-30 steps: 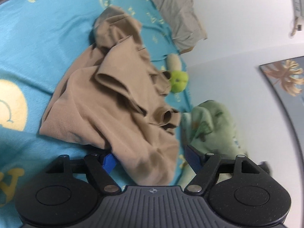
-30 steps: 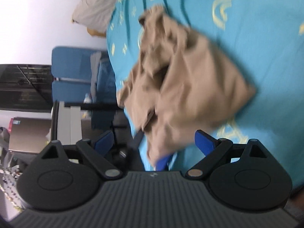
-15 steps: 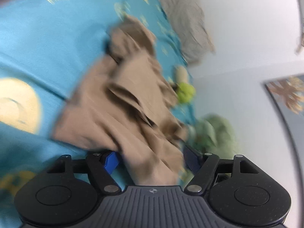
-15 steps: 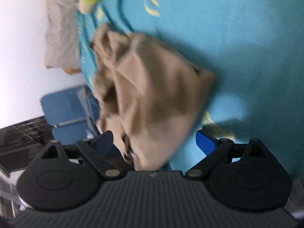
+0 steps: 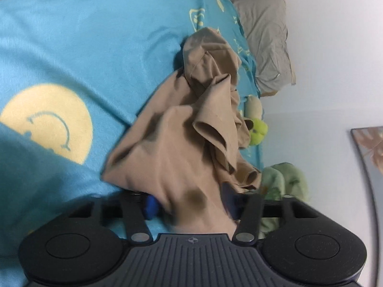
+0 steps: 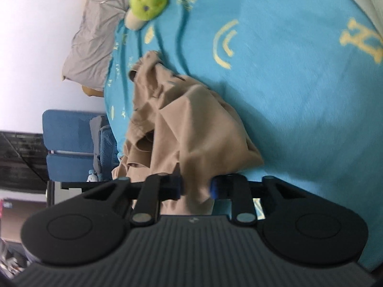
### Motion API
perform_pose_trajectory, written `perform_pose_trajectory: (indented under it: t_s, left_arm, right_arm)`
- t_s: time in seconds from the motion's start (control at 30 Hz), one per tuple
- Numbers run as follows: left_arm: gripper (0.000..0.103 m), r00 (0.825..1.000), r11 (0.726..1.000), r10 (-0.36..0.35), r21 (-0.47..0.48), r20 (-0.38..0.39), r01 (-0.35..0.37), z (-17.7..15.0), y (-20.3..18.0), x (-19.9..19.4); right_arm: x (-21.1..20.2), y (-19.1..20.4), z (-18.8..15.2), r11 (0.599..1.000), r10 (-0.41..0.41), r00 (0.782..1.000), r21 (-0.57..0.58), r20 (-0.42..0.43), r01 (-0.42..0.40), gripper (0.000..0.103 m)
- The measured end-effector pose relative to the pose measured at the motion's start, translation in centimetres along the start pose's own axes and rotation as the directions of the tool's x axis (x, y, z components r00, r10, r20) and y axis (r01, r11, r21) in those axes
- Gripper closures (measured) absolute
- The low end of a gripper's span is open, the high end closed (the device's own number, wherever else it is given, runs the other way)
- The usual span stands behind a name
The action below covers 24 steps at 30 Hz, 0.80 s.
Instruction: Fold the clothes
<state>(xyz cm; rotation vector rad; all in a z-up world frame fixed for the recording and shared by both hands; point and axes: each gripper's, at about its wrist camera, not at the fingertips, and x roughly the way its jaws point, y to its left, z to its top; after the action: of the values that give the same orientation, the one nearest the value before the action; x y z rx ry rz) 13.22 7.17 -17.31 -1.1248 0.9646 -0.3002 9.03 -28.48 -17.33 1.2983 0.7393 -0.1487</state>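
Note:
A crumpled tan garment [image 5: 191, 129] lies on the blue bedspread [image 5: 83, 47]; it also shows in the right wrist view [image 6: 189, 129]. My left gripper [image 5: 189, 203] has its blue-padded jaws around the garment's near end, with cloth bunched between them and still a wide gap. My right gripper [image 6: 196, 187] has its jaws drawn close on another edge of the same garment, cloth pinched between the pads.
A grey pillow [image 5: 265, 40] lies at the head of the bed by the white wall. A green plush toy [image 6: 148, 0] sits near it. A pale green cloth [image 5: 284, 181] lies at the bed's edge. A blue chair [image 6: 71, 141] stands beside the bed.
Both grippers have moved in on the garment. The right jaws have narrowed onto the cloth. The left jaws have narrowed somewhat with cloth now between them.

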Motion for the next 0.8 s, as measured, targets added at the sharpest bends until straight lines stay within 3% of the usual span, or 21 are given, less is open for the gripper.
perform_pose_trajectory:
  t_s: [0.07, 0.13, 0.2, 0.37, 0.63, 0.73, 0.8]
  left_arm:
    - [0.064, 1.000, 1.000, -0.021, -0.012, 0.022, 0.021, 0.3, 0.1, -0.2]
    - [0.083, 0.999, 0.999, -0.032, -0.016, 0.041, 0.032, 0.6, 0.1, -0.3]
    - [0.093, 0.998, 0.999, -0.038, -0.006, 0.058, 0.038, 1.0, -0.1, -0.6]
    - [0.099, 0.991, 0.995, -0.079, 0.072, 0.105, 0.071, 0.7, -2.4, -2.6]
    - [0.101, 0.981, 0.976, -0.117, 0.200, 0.158, 0.084, -2.0, -6.9, -9.0]
    - [0.101, 0.983, 0.970, -0.091, 0.238, 0.159, 0.051, -4.2, -7.1, -11.5]
    - [0.101, 0.987, 0.972, -0.074, 0.233, 0.143, 0.039, -5.4, -6.4, -12.2]
  right_arm:
    - [-0.2, 0.5, 0.3, 0.999, 0.018, 1.000, -0.035, 0.020, -0.018, 0.084]
    - [-0.5, 1.2, 0.2, 0.997, 0.036, 0.999, -0.076, 0.032, -0.033, 0.086]
    - [-0.9, 1.9, 0.2, 0.993, 0.051, 0.998, -0.111, 0.040, -0.047, 0.087]
    - [-2.3, 3.9, 0.2, 0.988, 0.055, 0.998, -0.149, 0.029, -0.050, 0.088]
    - [-10.3, 6.5, -2.5, 0.963, 0.134, 0.982, -0.253, 0.132, -0.097, 0.100]
    - [-13.1, 6.0, -3.4, 0.959, 0.126, 0.980, -0.271, 0.153, -0.081, 0.100]
    - [-13.7, 5.3, -4.1, 0.961, 0.111, 0.986, -0.265, 0.122, -0.075, 0.100]
